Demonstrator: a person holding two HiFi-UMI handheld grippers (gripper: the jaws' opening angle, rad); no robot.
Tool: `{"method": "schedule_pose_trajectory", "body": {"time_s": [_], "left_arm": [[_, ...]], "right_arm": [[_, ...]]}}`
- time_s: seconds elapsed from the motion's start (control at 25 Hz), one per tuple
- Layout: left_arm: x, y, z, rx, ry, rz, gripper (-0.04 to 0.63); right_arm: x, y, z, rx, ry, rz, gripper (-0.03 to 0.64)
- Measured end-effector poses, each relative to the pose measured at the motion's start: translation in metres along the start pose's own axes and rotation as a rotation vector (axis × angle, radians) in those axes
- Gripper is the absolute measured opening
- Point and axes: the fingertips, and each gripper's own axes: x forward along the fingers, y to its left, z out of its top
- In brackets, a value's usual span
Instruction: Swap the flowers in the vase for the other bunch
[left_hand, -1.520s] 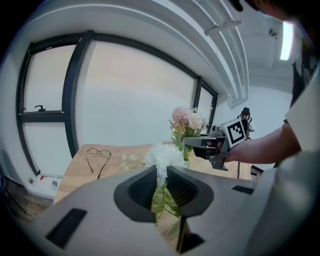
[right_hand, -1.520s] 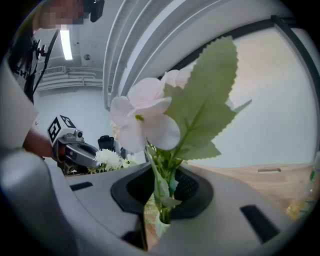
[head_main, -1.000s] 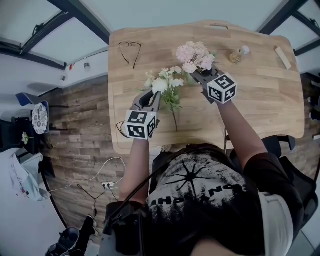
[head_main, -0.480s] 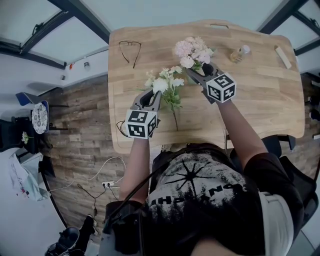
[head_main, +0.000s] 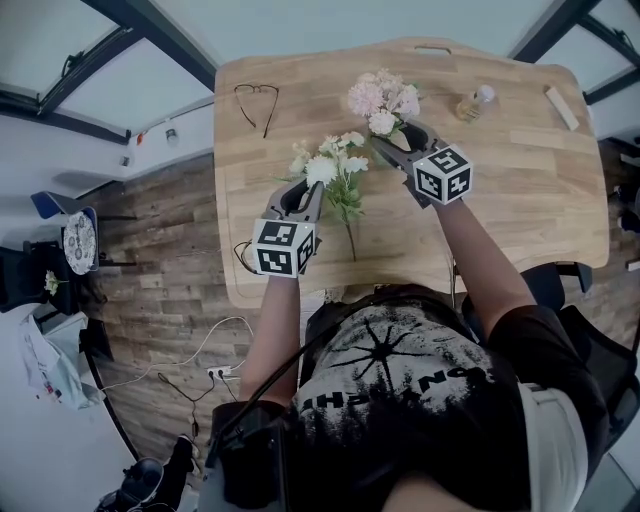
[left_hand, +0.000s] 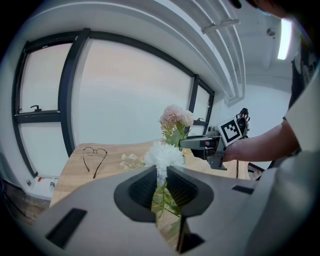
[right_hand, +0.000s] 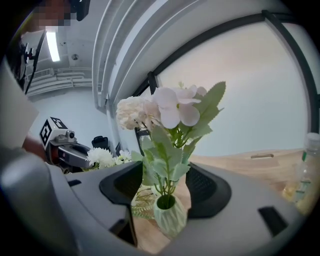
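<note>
Head view: the left gripper (head_main: 306, 192) holds a white-blossomed, green-leaved bunch (head_main: 330, 165) over the pale wooden table (head_main: 500, 190), near the right gripper (head_main: 392, 148) at a pink flower bunch (head_main: 383, 100). Left gripper view: narrow jaws clamp the white bunch's stems. Right gripper view: the jaws, which have just been opening wide, stand either side of the pink bunch without touching it, and it stands in a ribbed pale-green vase (right_hand: 170, 218).

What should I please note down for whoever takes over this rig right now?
The left gripper is shut on the white flower bunch, held over the light wooden table.
The right gripper is open: its fingers have just opened, and the pink flower bunch stands ungripped between them in the ribbed pale green vase.
Done: the pink bunch is in the vase.
Left: probably draw the right gripper back and lay the white bunch down.
</note>
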Motion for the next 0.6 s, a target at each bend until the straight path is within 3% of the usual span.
{"method": "schedule_pose_trajectory", "body": {"time_s": [0.6], "left_arm": [[-0.01, -0.005, 0.006, 0.034, -0.036, -0.06, 0.069]], "right_arm": [[-0.035, 0.006, 0.008, 0.005, -0.032, -0.112, 0.256]]}}
